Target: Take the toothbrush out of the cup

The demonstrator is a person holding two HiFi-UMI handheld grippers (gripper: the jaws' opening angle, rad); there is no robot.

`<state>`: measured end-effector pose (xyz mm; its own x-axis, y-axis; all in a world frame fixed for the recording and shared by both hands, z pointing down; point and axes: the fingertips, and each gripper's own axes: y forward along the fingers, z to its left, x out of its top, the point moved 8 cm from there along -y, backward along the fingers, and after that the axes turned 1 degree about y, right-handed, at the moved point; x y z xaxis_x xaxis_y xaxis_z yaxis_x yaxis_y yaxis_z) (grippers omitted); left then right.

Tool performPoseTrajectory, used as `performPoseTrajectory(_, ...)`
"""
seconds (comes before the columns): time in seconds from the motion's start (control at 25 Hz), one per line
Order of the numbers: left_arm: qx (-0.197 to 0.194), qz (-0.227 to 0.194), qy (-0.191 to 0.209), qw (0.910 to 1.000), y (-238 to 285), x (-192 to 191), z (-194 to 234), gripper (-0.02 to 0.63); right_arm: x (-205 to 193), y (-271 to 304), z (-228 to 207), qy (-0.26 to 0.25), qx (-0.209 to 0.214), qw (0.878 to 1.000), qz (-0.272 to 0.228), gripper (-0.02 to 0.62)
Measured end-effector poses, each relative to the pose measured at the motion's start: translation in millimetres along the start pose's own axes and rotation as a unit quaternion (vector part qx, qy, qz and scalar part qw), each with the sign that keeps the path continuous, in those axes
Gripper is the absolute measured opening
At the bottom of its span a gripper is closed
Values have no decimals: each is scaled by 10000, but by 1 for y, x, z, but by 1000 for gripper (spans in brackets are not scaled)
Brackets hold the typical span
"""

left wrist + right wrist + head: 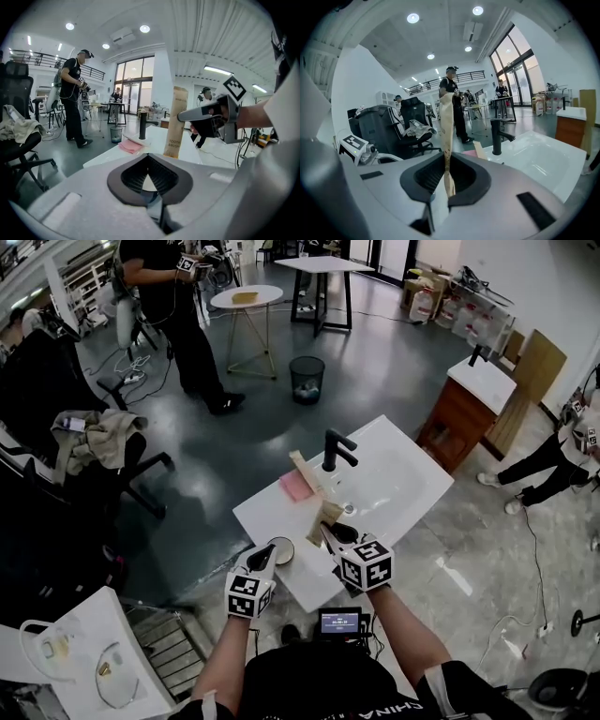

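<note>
A: So, how far along is it?

B: Nearly done, I'd say. Start with the white counter (398, 486). At its 7 o'clock corner the left tongs (262, 560) look pressed onto the near rim of the cup (281, 550). A thin white edge shows between the pads, so I read that as steadying the cup.

A: And the right tongs?

B: The right tongs (336, 532) are pinching the toothbrush (326, 517) by its lower end. It's in a brown paper sleeve and stands upright.

A: Where is it relative to the cup?

B: At about 2 o'clock of the cup, clear of the rim, with only the tongs touching it. From above I see nothing standing in the cup.

A: So what's left?

B: The lift-out itself looks finished. At most the toothbrush needs carrying off or laying on the counter, and then the left tongs can let the cup go.
</note>
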<state>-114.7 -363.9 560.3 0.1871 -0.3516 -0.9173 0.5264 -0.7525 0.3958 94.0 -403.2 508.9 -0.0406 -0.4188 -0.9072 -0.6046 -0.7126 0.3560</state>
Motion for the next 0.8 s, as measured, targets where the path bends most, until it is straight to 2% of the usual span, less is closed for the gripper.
performPoseTrajectory(0.36,139,77,-74,9998,-1,-9,-2,9,-25,2,0,11,-124,9991,403,40)
performPoseTrajectory(0.8,208,62,-78,9997,-4,-9,-2,9,-29,4,5,-17,-56,9988,494,37)
